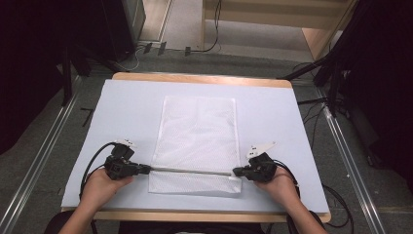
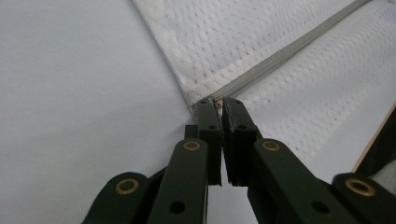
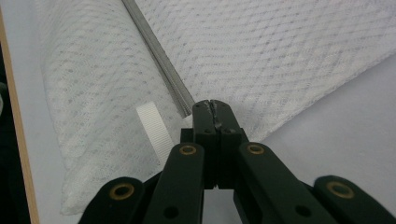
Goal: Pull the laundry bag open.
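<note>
White mesh bag flat on the worktop, its zipper running across the near end from one side edge to the other. Left gripper is clamped on the zipper's left end, likely its slider; right gripper is clamped on the bag edge at the right end beside a white tab. Any slide must follow this left–right axis, with the left hand nearer the slider

Pale blue mat on wood table; cables on floor behind.
</note>
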